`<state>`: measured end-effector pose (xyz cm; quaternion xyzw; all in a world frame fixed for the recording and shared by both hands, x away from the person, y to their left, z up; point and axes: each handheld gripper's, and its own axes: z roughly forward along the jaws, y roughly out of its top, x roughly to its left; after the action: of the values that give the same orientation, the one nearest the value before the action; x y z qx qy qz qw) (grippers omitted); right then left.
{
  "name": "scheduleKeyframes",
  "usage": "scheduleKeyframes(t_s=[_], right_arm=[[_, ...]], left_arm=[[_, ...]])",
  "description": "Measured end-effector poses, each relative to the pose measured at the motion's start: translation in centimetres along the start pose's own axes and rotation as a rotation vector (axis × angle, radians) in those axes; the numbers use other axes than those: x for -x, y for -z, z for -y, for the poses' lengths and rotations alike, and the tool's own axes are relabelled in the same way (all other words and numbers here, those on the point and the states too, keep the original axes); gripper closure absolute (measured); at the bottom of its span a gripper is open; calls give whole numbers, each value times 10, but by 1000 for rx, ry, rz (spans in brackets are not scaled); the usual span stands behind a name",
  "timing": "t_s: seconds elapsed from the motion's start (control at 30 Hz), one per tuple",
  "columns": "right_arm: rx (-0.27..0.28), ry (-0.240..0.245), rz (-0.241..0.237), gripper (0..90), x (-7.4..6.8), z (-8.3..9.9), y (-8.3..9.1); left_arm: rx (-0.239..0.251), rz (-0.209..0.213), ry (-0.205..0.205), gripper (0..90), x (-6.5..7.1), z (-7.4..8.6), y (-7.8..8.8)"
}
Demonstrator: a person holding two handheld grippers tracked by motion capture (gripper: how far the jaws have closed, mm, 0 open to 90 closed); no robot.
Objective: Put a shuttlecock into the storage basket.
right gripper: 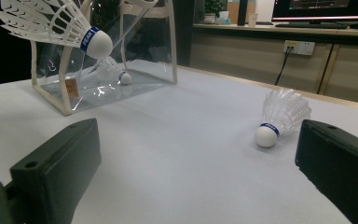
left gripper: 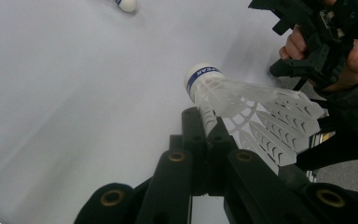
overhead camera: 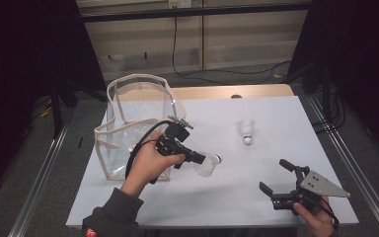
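My left gripper (overhead camera: 199, 159) (left gripper: 204, 116) is shut on the feather skirt of a white shuttlecock (overhead camera: 209, 164) (left gripper: 251, 105) (right gripper: 51, 21), holding it above the table just right of a clear bag (overhead camera: 138, 106) (right gripper: 144, 42); its cork points right. Inside the bag lies another shuttlecock (right gripper: 114, 72). A third shuttlecock (overhead camera: 247, 131) (right gripper: 279, 116) (left gripper: 127, 3) lies on the white tabletop at the centre right. My right gripper (overhead camera: 274, 175) (right gripper: 196, 154) (left gripper: 307, 42) hovers near the front right edge, open, with nothing between its jaws.
The white table sheet (overhead camera: 256, 202) ends in a wooden strip (overhead camera: 227, 92) at the back. Metal rails (overhead camera: 345, 163) run along both sides on the floor. A black cable (overhead camera: 212, 74) trails behind the table.
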<state>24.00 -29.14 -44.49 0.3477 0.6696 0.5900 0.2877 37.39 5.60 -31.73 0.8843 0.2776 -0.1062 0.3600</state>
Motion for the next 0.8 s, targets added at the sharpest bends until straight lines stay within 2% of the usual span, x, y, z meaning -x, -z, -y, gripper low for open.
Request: scheduleKeyframes(t_s=[0.23,0.3,0.53,0.77,0.8], right_arm=[[1,-3,-2,0,0,0,0],[0,0,-1,0,0,0,0],[0,-3,-2,0,0,0,0],[-4,4,-4,0,-1,0,0],[-2,4,-2,0,-1,0,0]], left_arm=[[-18,15,2,900,-1,-6,3],[-7,17,10,900,-2,-8,4],[7,3,28,900,-2,-11,10],[3,4,14,900,-3,-16,17],[13,-6,28,900,-2,-16,17]])
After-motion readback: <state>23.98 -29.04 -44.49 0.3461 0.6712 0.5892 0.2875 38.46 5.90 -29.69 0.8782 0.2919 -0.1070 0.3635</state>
